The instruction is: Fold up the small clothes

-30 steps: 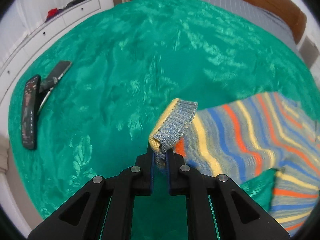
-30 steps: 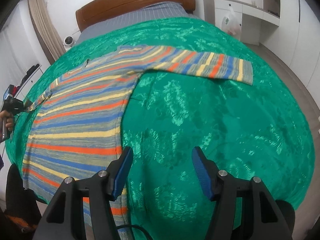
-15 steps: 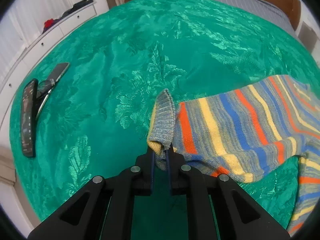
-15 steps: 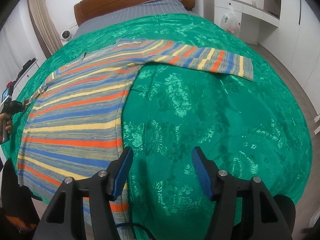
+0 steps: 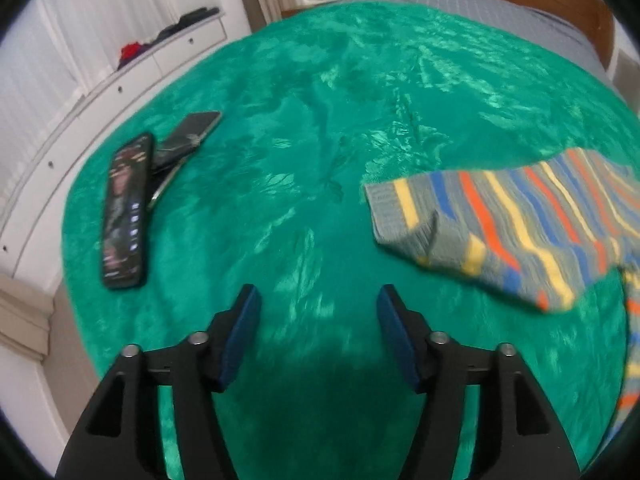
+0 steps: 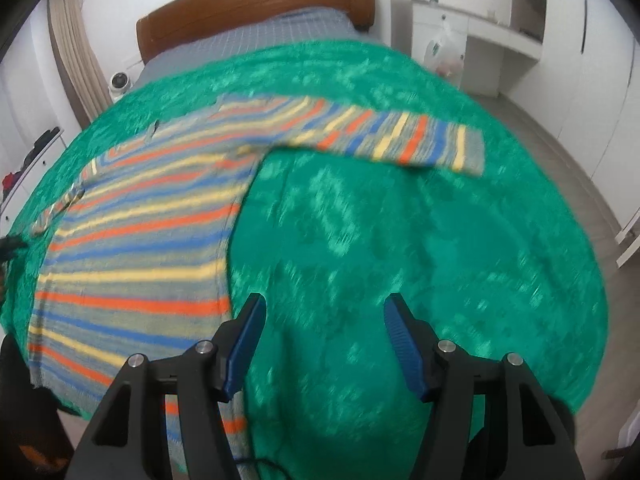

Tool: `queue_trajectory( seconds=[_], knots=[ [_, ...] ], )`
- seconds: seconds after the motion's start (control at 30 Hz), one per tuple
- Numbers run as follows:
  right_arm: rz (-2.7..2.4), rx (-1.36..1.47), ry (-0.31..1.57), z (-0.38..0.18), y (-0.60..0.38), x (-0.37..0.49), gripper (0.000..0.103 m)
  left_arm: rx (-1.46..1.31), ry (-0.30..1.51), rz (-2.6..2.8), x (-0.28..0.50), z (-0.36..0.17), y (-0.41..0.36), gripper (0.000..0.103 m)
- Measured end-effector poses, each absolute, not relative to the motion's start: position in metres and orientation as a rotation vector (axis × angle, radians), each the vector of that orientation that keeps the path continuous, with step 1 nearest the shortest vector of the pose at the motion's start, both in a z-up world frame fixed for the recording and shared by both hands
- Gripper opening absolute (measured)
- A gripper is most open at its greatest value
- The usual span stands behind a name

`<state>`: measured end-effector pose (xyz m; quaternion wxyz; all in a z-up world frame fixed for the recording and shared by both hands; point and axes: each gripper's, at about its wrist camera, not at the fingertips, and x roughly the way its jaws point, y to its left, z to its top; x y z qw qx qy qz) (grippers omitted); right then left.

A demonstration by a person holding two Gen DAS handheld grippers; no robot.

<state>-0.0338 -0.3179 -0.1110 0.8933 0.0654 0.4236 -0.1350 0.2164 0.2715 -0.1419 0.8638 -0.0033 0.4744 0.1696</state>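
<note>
Striped knit sweater (image 6: 132, 256) laid flat on the green bedspread (image 6: 400, 260), body toward the left of the right wrist view, one sleeve (image 6: 392, 140) stretched out to the right and ending in a grey ribbed cuff. The other sleeve (image 5: 520, 224) appears in the left wrist view, its cuff (image 5: 384, 208) lying on the spread, up and to the right of the left gripper (image 5: 318, 320).

Left gripper — jaws have just been opening and now stand wide, with nothing between the blue pads; the cuff lies clear of them. Right gripper (image 6: 324, 336) — jaws wide and empty, poised over bare bedspread just beside the sweater's side edge.

Handling, as judged: the knit looks soft, light and limp, so it should drape and stretch rather than hold a line, and the plush spread may drag at it. The ribbed cuffs and hem seem the firmest places to pinch; a sleeve is best taken at the cuff and carried across the body.

Two phones (image 5: 124, 208) lie at the left edge of the spread, well apart from the garment.
</note>
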Motion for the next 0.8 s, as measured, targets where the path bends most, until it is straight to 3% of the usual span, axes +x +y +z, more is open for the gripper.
queue_trajectory(
  seconds=[0.1,0.37,0.47,0.53,0.8],
  knots=[
    [-0.307,0.111,0.826,-0.099,-0.326,-0.023,0.074,-0.024,0.946,0.281,0.195,-0.134,0.247,0.083],
    [-0.325,0.076,0.749,-0.125,-0.356,0.029,0.077,-0.027,0.927,0.091,0.179,-0.16,0.169,0.091],
    [-0.341,0.129,0.782,-0.149,-0.372,0.034,0.077,0.011,0.87,0.097,0.168,-0.18,0.171,0.102],
    [-0.332,0.225,0.772,-0.161,-0.386,0.029,0.085,-0.002,0.868,0.099,0.167,-0.181,0.171,0.103],
    [-0.279,0.27,0.689,-0.174,-0.392,0.023,0.096,-0.05,0.864,0.086,0.168,-0.186,0.173,0.103]
  ],
)
